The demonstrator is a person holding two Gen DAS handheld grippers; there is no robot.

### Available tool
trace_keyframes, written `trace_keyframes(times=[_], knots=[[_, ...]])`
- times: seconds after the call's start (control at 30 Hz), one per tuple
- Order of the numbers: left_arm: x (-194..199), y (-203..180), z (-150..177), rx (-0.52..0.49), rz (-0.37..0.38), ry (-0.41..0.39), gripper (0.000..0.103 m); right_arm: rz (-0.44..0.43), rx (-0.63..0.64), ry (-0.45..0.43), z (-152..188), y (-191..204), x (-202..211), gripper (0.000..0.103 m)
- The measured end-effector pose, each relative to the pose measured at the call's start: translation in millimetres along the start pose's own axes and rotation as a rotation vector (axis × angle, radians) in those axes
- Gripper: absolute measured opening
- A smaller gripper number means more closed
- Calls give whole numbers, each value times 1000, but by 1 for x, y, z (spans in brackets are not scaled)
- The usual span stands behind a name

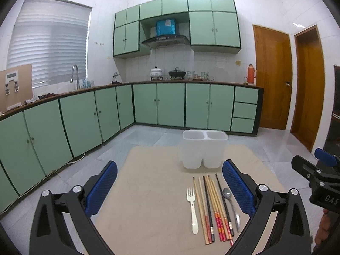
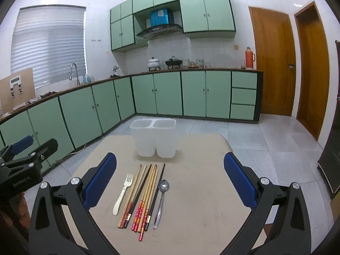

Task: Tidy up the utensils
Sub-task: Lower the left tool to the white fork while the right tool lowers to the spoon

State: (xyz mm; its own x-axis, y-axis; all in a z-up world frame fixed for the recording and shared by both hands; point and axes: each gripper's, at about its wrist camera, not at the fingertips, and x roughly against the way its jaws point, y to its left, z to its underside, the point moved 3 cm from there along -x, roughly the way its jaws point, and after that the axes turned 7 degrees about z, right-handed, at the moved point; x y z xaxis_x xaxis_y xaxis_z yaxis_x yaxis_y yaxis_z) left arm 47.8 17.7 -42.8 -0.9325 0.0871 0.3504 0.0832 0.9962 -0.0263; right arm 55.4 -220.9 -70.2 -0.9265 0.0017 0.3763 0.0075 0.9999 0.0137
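A: Where do the utensils lie?

B: In a tidy row on the beige tabletop (image 2: pixel 201 201), handles toward its near edge. From the left: a white plastic fork (image 2: pixel 123 193), then the chopsticks (image 2: pixel 142 197), a mix of plain wood, black, and ones with red and orange patterned ends, then a metal spoon (image 2: pixel 162 199) on the right.

A: And the holder?

B: A translucent white utensil holder (image 2: pixel 153 137) with two compartments side by side stands upright toward the far edge of the tabletop, just beyond the chopstick tips. I can see nothing inside either compartment, though the walls are frosted.

A: What about the left gripper (image 1: pixel 170 188)?

B: Its blue-padded fingers (image 1: pixel 102 188) are spread wide with nothing between them. It hangs above the near part of the tabletop; in its own view the row of utensils sits off to the right, close to the right finger pad.

A: The right gripper (image 2: pixel 170 182)?

B: Also spread wide and holding nothing. In its view the fork, chopsticks and spoon lie between its fingers (image 2: pixel 240 182), nearer the left pad, but below them; it touches none.

A: Do the two see each other?

B: Yes. The right one shows at the right margin of the left wrist view, the left one at the left margin of the right wrist view, side by side and well apart.

A: The surroundings?

B: A kitchen with green cabinets (image 2: pixel 170 93), a grey tiled floor (image 2: pixel 265 140) and two wooden doors (image 2: pixel 274 63).
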Motion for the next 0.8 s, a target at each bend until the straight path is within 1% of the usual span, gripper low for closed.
trace_keyframes(times=[0.17, 0.33, 0.43, 0.57, 0.67, 0.7, 0.73, 0.8], knots=[[-29, 11, 11, 7, -14, 73, 97, 12, 11, 64, 9, 0, -28, 98], [-69, 15, 26, 11, -8, 169, 97, 29, 38, 159, 26, 3, -67, 98], [-93, 17, 39, 22, 6, 237, 97, 19, 40, 218, 35, 5, -90, 97], [-125, 12, 54, 34, 15, 311, 97, 6, 44, 274, 44, 9, -116, 95], [-147, 9, 67, 36, 18, 349, 97, -4, 64, 315, 50, 14, -138, 88], [-155, 9, 70, 36, 19, 364, 97, -11, 74, 333, 53, 16, -146, 82], [-160, 8, 71, 35, 21, 373, 97, -20, 82, 357, 57, 19, -154, 80], [-169, 8, 76, 37, 25, 390, 96, -37, 85, 395, 65, 22, -169, 78]])
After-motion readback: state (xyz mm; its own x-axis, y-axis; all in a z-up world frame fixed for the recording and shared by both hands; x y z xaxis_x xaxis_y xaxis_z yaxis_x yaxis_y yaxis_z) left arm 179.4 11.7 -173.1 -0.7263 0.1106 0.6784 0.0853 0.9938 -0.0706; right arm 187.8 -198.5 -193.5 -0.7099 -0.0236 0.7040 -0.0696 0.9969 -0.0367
